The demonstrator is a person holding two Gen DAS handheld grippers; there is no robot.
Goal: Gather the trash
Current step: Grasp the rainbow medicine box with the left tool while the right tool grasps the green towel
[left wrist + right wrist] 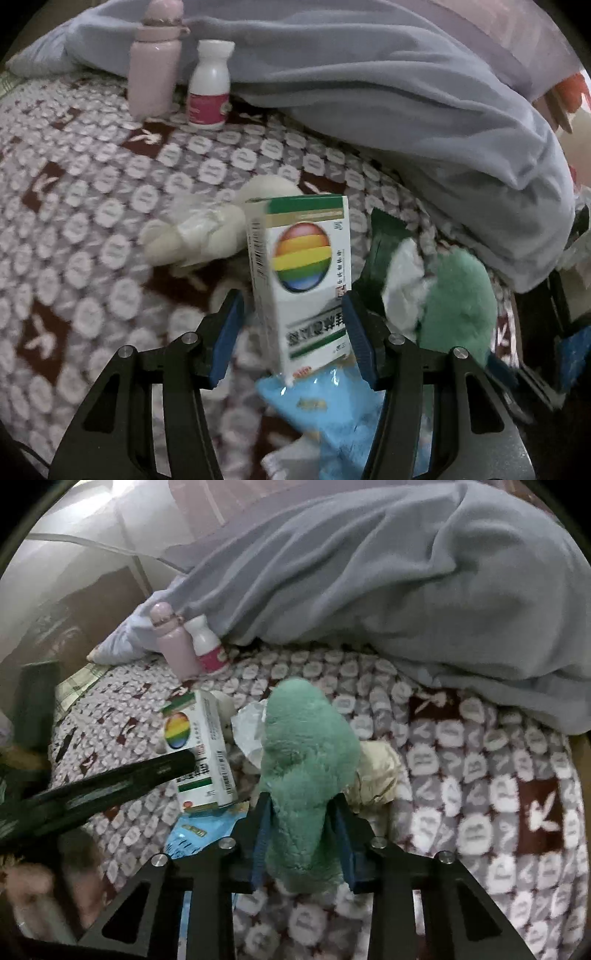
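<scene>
A white medicine box [301,280] with a rainbow ball and green stripes stands between the fingers of my left gripper [295,325]. The right pad touches it; a gap shows at the left pad, so the jaws are open around it. The box also shows in the right wrist view [199,749]. My right gripper [301,834] is shut on a green plush toy [306,775], also seen in the left wrist view [458,306]. A blue wrapper [332,417] lies under the box. Crumpled white tissue [400,284] and a dark green wrapper [384,240] lie beside it.
All lies on a patterned bed cover [92,192]. A pink flask [155,62] and a white bottle with a pink label [208,85] stand at the back against a grey-blue blanket [388,92]. A cream plush [207,229] lies behind the box.
</scene>
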